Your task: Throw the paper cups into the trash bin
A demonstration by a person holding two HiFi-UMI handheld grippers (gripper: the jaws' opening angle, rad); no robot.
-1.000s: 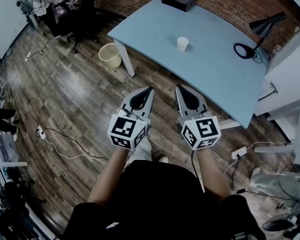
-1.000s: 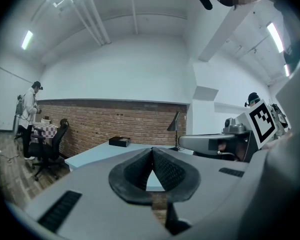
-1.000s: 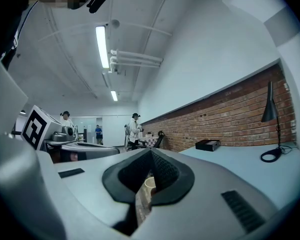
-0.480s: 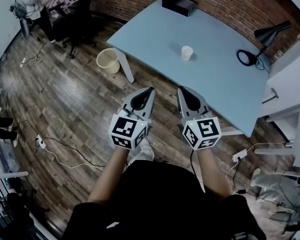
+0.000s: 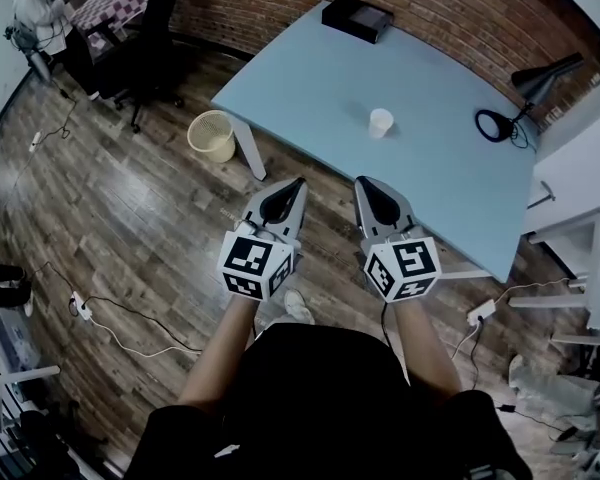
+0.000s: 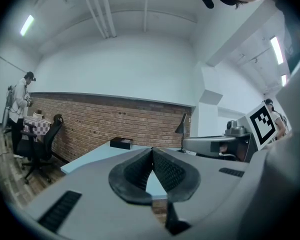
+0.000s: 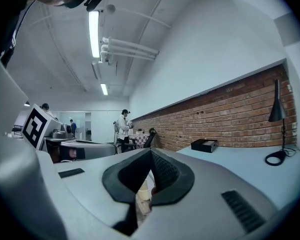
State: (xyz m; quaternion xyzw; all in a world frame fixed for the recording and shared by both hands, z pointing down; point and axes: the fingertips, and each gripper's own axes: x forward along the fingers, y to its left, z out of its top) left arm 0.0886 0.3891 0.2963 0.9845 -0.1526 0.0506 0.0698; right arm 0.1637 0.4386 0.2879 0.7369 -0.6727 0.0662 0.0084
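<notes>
A white paper cup point(image 5: 381, 122) stands upright on the light blue table point(image 5: 310, 68), toward its right half. On the wood floor left of the table leg sits a cream mesh trash bin point(image 5: 212, 135). My left gripper point(image 5: 298, 182) and right gripper point(image 5: 363, 182) are side by side in front of me, level, short of the table's near edge. Both are shut with nothing between the jaws. In the left gripper view the closed pads point(image 6: 162, 171) frame the table point(image 6: 90, 159). A cream thing that looks like the bin point(image 7: 143, 191) shows under the right gripper's pads.
A black box point(image 5: 356, 17) lies at the table's far edge and a black desk lamp point(image 5: 540, 73) at its right end. A brick wall runs behind. A person point(image 5: 32, 13) and an office chair point(image 5: 145, 43) are at far left. Cables and a power strip point(image 5: 80, 306) lie on the floor.
The table and the cup have come nearer to both grippers. The grippers keep their side-by-side pose and stay shut.
</notes>
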